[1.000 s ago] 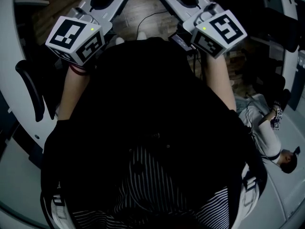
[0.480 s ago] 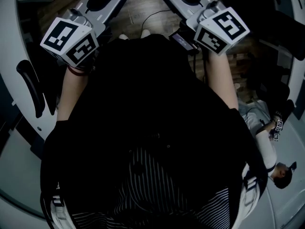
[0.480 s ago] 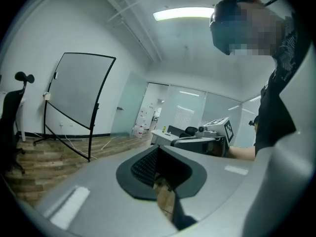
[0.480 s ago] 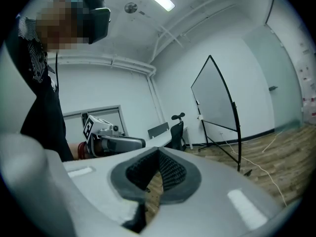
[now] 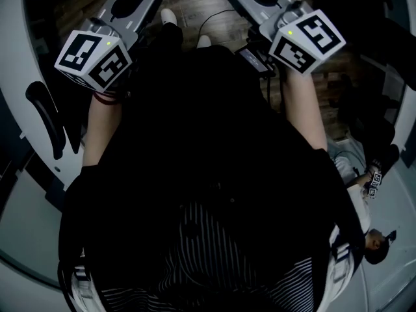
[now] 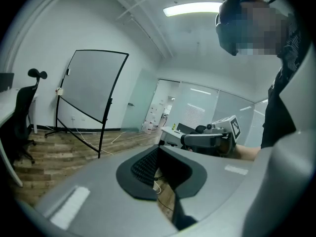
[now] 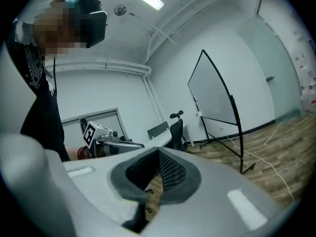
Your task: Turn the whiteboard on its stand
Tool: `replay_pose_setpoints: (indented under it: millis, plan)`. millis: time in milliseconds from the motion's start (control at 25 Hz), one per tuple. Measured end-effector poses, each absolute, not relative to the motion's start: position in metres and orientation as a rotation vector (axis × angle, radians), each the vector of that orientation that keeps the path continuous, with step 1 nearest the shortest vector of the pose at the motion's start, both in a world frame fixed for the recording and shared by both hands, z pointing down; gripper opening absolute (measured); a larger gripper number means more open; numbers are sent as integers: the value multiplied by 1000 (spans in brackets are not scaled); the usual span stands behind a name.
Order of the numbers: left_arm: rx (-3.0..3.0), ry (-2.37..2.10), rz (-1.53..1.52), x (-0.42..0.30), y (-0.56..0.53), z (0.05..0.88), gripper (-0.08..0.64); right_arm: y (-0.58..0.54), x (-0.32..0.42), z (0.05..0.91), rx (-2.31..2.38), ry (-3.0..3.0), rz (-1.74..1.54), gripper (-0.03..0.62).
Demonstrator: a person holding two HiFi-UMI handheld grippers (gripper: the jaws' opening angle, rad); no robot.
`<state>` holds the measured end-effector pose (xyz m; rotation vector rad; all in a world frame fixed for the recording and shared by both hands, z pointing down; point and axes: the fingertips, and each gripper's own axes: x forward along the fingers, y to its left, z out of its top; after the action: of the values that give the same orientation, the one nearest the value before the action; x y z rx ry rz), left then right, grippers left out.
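You are only at the approach; the whiteboard (image 6: pixel 91 90) stands well apart. Your left gripper (image 6: pixel 159 148) and right gripper (image 7: pixel 158 151) have jaws closed and empty, so walk nearer first.

Black-framed whiteboard (image 6: pixel 92 83), tilted on stand (image 6: pixel 103 132)

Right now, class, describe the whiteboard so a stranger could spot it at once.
Look to the white wall across the wood-plank floor. In front of it stands the whiteboard, beside a black office chair. It alone is a large pale panel in a thin black frame on slim legs.
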<state>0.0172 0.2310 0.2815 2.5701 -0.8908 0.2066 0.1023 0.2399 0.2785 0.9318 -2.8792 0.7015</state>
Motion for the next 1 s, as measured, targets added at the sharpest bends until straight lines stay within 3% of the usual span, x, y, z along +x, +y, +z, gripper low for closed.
replay_pose_setpoints:
  millis: [480,1000]
  plan:
    - [2632,-767,132,4,152,269,5,160,83,262,1057,-2858,709,2]
    - [2629,-692,43,-69,56,260,5,72,7,257,1072,-2779,719,2]
